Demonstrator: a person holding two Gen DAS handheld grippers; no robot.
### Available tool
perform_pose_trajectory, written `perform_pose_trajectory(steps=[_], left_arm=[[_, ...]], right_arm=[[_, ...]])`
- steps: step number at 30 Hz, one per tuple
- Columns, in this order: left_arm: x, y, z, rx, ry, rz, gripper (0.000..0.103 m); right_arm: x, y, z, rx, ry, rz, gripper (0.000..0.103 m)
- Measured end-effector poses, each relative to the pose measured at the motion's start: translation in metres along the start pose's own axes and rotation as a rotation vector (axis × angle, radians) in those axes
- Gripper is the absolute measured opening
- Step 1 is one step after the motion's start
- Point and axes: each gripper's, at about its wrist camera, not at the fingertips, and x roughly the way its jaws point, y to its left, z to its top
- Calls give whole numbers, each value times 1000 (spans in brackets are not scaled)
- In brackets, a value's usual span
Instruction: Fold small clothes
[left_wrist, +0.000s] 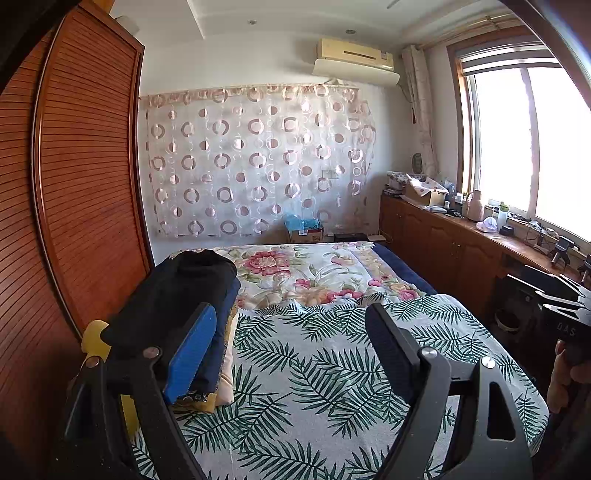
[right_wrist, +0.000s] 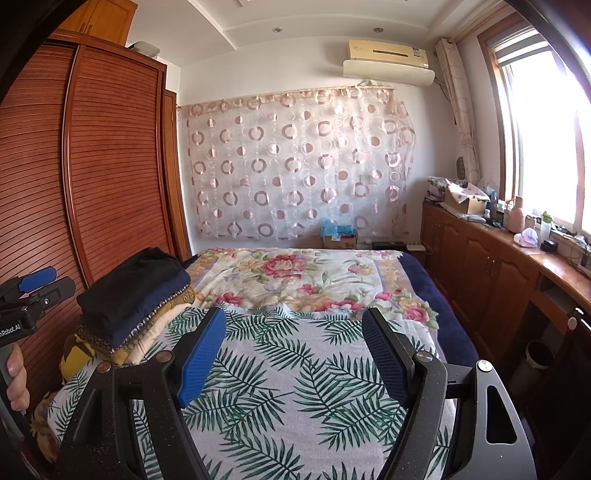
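A stack of folded clothes (right_wrist: 136, 299) lies at the left edge of the bed, black and navy pieces on top, patterned gold and cream ones beneath; it also shows in the left wrist view (left_wrist: 173, 295). My left gripper (left_wrist: 291, 314) is open and empty above the palm-leaf sheet (left_wrist: 332, 369), its left finger just right of the stack. My right gripper (right_wrist: 293, 317) is open and empty over the same sheet (right_wrist: 295, 369), right of the stack. The left gripper also shows at the far left of the right wrist view (right_wrist: 37, 282).
A floral quilt (right_wrist: 295, 273) covers the far half of the bed. A slatted wooden wardrobe (right_wrist: 110, 166) stands close on the left. A wooden cabinet (right_wrist: 480, 258) with cluttered items runs under the window on the right. A cardboard box (right_wrist: 338, 236) sits beyond the bed.
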Motion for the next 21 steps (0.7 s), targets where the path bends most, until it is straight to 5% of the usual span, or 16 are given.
perform_pose_trajectory(steps=[21], left_arm=[[1, 1, -3, 3, -3, -1, 83]], right_arm=[[1, -3, 0, 4, -4, -1, 78]])
